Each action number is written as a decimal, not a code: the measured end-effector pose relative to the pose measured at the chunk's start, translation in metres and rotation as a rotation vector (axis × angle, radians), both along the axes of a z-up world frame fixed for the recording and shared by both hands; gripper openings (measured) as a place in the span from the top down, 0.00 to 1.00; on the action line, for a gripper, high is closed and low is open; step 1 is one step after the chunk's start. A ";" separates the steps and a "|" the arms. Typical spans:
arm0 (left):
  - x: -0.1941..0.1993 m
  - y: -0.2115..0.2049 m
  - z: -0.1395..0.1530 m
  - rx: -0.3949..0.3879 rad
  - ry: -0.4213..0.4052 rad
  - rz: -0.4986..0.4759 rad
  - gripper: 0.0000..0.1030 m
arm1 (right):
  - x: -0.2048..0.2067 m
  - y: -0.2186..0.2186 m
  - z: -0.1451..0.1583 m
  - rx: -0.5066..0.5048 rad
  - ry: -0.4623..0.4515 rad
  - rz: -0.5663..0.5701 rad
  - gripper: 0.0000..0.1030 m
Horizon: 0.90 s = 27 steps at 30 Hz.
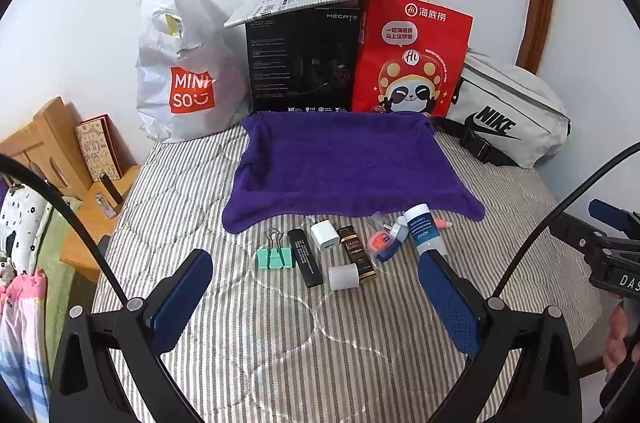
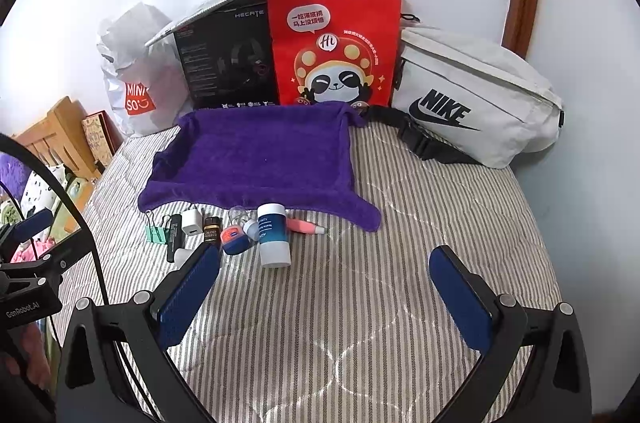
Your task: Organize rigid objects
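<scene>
both grippers, left gripper [image 1: 316, 297] and right gripper [image 2: 324, 287], hover wide and empty, nothing sorted; next likely lifts the binder clip [image 1: 274, 254] onto the purple towel [image 1: 344, 167].

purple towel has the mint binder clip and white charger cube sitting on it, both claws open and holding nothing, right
Not quite. The mint binder clip and white charger cube lie on the striped bedcover in front of the purple towel, which is bare, as the left wrist view shows. Both claws are open and hold nothing.

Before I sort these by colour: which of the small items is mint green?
The binder clip at the row's far left; its neighbours are black, white or brown.
</scene>
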<state>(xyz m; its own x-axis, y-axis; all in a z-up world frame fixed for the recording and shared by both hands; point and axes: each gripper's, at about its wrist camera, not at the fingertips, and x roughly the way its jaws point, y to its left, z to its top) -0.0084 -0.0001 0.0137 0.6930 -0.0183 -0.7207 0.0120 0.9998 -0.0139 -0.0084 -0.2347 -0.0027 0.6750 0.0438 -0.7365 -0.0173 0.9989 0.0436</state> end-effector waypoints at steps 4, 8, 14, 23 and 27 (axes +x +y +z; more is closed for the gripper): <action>0.001 -0.001 0.001 0.004 0.001 0.001 0.00 | -0.001 0.000 0.001 0.000 -0.003 0.000 0.00; 0.001 0.000 0.001 0.004 0.004 0.002 0.00 | -0.001 0.001 0.001 -0.001 -0.002 0.001 0.00; 0.001 0.000 0.001 0.007 0.003 0.002 0.00 | -0.002 0.002 0.000 -0.001 0.000 0.001 0.00; 0.001 0.001 0.000 0.009 0.005 0.002 0.00 | -0.002 0.001 0.001 -0.003 -0.002 -0.001 0.00; 0.000 0.001 0.000 0.012 0.009 0.002 0.00 | -0.002 0.001 0.001 -0.003 -0.001 0.000 0.00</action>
<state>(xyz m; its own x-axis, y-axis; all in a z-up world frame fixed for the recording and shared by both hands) -0.0081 0.0011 0.0134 0.6864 -0.0082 -0.7271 0.0102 0.9999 -0.0016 -0.0108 -0.2337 -0.0018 0.6757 0.0413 -0.7360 -0.0171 0.9990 0.0404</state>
